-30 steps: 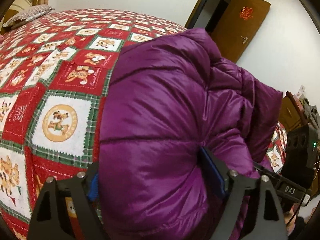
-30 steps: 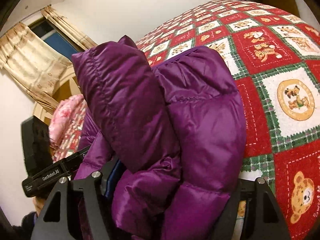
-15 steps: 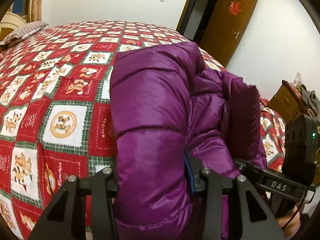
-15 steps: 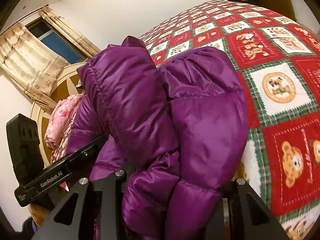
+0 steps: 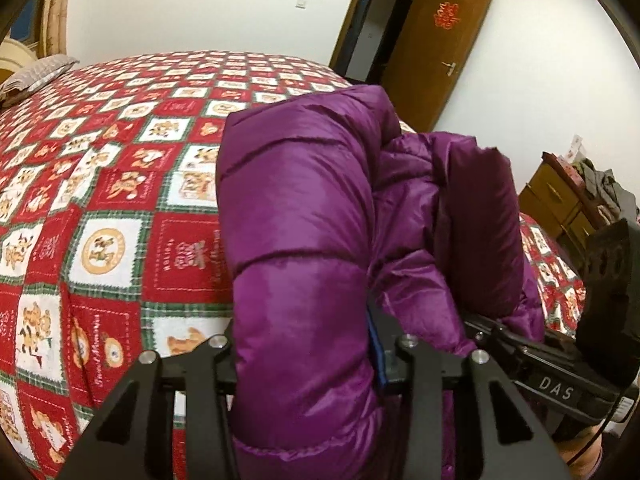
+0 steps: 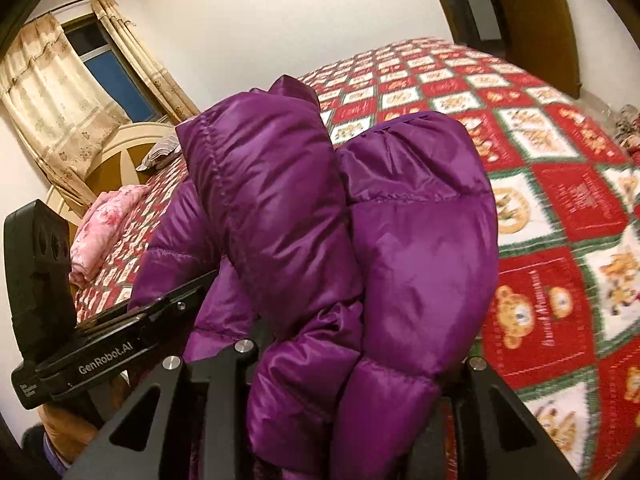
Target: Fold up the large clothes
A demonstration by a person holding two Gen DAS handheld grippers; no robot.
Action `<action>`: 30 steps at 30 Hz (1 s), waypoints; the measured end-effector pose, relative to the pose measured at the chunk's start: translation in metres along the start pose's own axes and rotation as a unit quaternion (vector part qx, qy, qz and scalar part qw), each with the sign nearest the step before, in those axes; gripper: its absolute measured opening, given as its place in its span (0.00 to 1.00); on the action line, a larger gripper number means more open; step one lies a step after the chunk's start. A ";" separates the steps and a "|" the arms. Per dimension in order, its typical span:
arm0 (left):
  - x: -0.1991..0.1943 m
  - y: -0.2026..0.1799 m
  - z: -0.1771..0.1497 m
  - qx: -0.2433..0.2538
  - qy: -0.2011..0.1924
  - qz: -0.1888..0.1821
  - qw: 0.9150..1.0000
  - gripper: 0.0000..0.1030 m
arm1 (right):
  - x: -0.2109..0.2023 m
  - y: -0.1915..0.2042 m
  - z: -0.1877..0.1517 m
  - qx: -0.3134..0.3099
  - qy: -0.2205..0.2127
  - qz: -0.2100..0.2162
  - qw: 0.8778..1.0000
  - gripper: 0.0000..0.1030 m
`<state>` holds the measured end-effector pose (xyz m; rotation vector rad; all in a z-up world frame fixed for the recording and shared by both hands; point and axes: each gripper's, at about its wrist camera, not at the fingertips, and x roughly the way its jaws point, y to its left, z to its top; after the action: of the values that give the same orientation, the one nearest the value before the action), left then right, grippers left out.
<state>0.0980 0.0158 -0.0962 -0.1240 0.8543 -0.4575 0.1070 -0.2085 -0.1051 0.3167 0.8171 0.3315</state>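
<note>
From the left wrist, the left gripper has its jaws pinched on a thick fold of the purple jacket, which bulges up between them and rises off the bedspread. The padded, slick fabric is the weak point: it looks likely to squeeze out of the grip if the lift goes on, and the loose sleeve on the right hangs free and could drag or flop out of the fold. To the left the bed lies open, wide room for laying the jacket down. To the right the right gripper sits close, so the two tools could knock together.

From the right wrist, the right gripper is closing on another bunch of the same jacket, with fabric packed between its jaws. The bunch holds several layers, so a layer may slip loose and spoil the fold. The left gripper stands just beside it at left. Open bedspread stretches right and far, while the pink bedding near the headboard is well apart.
</note>
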 end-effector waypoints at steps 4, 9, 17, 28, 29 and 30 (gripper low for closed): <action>-0.002 -0.017 0.006 0.016 -0.005 -0.010 1.000 0.43 | -0.022 -0.002 0.002 0.001 -0.018 -0.017 1.000 0.32; -0.002 -0.044 0.015 0.044 -0.011 -0.027 0.999 0.43 | -0.055 -0.012 0.007 0.004 -0.046 -0.044 0.998 0.32; 0.010 -0.089 0.027 0.086 -0.008 -0.062 0.994 0.43 | -0.096 -0.043 0.020 0.012 -0.083 -0.103 0.991 0.32; 0.042 -0.122 0.047 0.117 0.002 -0.080 0.990 0.43 | -0.121 -0.083 0.036 0.023 -0.114 -0.164 0.980 0.32; 0.046 -0.123 0.048 0.117 0.005 -0.079 0.990 0.43 | -0.119 -0.090 0.038 0.027 -0.113 -0.166 0.979 0.32; 0.049 -0.122 0.050 0.117 0.006 -0.078 0.990 0.43 | -0.117 -0.092 0.039 0.028 -0.113 -0.166 0.979 0.32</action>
<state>0.1223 -0.1183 -0.0629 0.0283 0.7999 -0.7032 0.0764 -0.3451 -0.0404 0.2588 0.6418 -0.0414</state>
